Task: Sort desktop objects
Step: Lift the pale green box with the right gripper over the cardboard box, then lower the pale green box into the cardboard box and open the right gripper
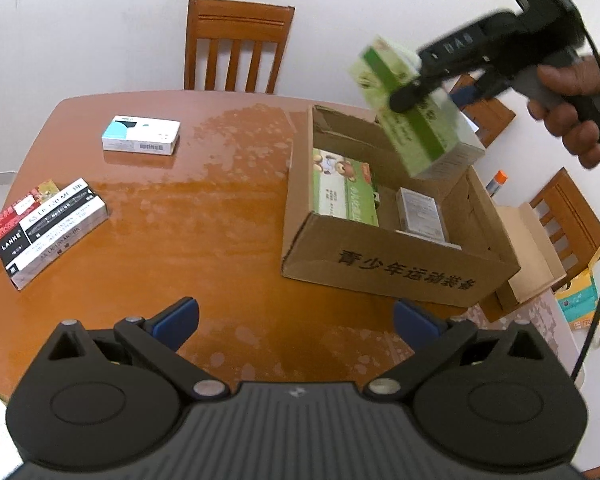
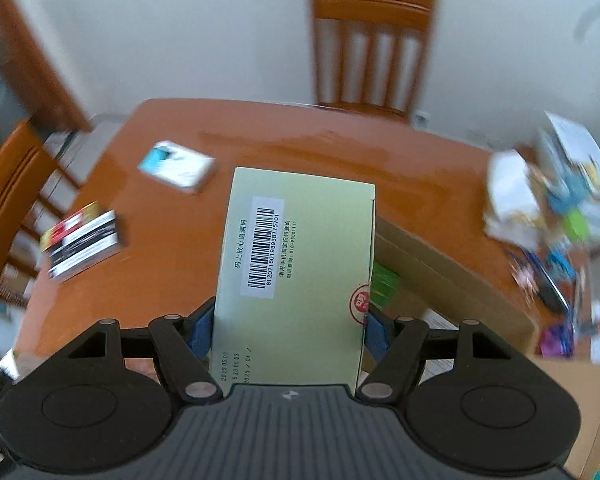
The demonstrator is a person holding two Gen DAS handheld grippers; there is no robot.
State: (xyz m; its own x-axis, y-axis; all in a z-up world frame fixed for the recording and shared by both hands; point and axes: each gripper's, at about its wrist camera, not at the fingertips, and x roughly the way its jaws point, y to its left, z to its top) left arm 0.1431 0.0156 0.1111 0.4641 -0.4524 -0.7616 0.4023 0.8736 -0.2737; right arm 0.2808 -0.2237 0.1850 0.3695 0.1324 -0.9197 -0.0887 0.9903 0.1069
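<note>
My right gripper (image 2: 288, 330) is shut on a pale green box (image 2: 296, 272) with a barcode label; both blue pads press its sides. In the left wrist view that green box (image 1: 416, 120) hangs tilted above the open cardboard box (image 1: 384, 268), with the right gripper (image 1: 410, 84) and a hand on it. Inside the cardboard box lie a green box with a bear picture (image 1: 342, 188) and a small grey box (image 1: 420, 212). My left gripper (image 1: 296, 326) is open above the bare wooden table (image 1: 204, 216), with nothing between its fingers. A white and teal box (image 1: 142, 135) and a black, white and red stack of boxes (image 1: 46, 228) rest on the table's left side.
A wooden chair (image 1: 238, 46) stands behind the table, more chairs (image 1: 568, 212) at the right. The cardboard box's lid flap (image 1: 528, 256) hangs past the table's right edge. Cluttered papers and colourful items (image 2: 556, 204) lie right of the table in the right wrist view.
</note>
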